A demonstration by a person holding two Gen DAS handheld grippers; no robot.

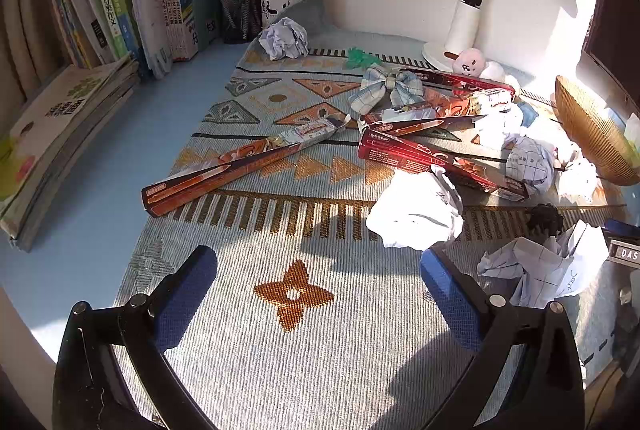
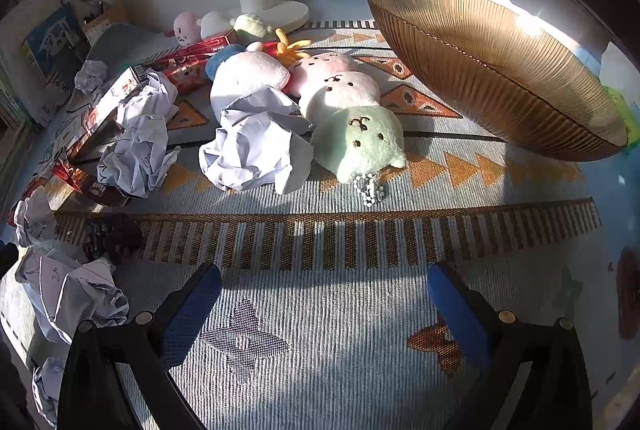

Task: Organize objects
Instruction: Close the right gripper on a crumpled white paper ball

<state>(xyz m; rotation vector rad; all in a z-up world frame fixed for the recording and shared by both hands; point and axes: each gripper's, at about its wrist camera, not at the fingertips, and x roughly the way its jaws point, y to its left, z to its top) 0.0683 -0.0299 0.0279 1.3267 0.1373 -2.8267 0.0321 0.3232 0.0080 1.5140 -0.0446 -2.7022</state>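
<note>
A: Which containers were seen, and what was held in them?

B: A ribbed golden bowl (image 2: 496, 69) was seen tilted on the woven mat (image 2: 320, 290), at the right edge; its inside could not be made out. A black mesh pen cup (image 1: 239, 15) was noted at the back of the bench (image 1: 100, 169), filled with pens. Beside it, a row of upright books (image 1: 132, 1) was seen against the wall, with a flat stack of books (image 1: 60, 141) laid in front.

A: How were the things to be organised described?

B: Crumpled paper balls (image 2: 256, 141) were found scattered over the mat, white with faint writing. Long red pencil boxes (image 1: 240, 165) were laid crosswise near the middle, one apart to the left. A checked fabric bow (image 1: 388, 89) was rested on the boxes. Plush toys (image 2: 356, 141) were piled just beside the bowl: a mint one with a bead chain, a cream one, a pink one and a white one. A white lamp base (image 2: 276, 13) was stood behind them.

A: And the claws?

B: The left claw (image 1: 318, 294) was held spread wide above the mat, nothing between its blue pads. The right claw (image 2: 324, 306) was likewise spread wide and empty, pointed down at the mat in front of the toys.
</note>
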